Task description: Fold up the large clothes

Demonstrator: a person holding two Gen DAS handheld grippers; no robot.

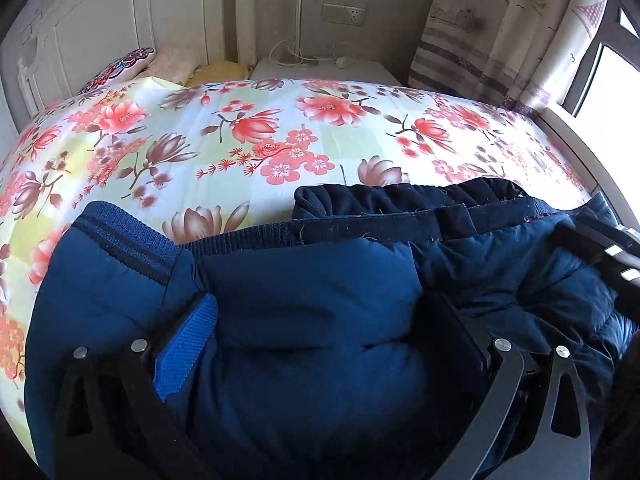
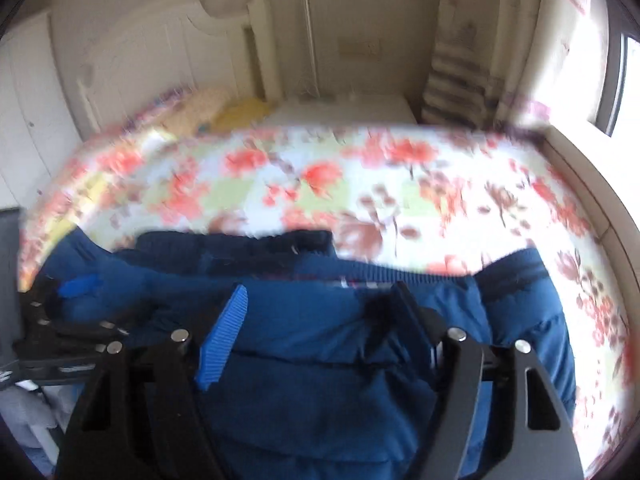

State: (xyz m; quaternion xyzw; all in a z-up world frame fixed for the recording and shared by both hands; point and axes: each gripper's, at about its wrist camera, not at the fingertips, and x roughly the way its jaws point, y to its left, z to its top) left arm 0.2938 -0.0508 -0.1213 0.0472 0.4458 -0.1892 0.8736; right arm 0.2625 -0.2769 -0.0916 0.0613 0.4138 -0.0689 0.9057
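A padded blue jacket (image 1: 304,320) lies bunched at the near edge of the bed, on a flowered bedspread (image 1: 248,136), with its ribbed hem and dark lining turned up at the far side. The left tongs (image 1: 320,324) stand wide, a thick fold of jacket filling the gap between the fingers. The right tongs (image 2: 316,312) also stand wide over the jacket; that view is blurred. A white headboard (image 1: 100,36), pillows (image 1: 172,64) and a curtain (image 1: 492,32) lie beyond.

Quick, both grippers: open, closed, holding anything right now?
Left gripper: jaws spread wide, padded blue jacket bulging between the fingers; looks open, not clamped.
Right gripper: also spread wide around the jacket; open, though the view is blurred.
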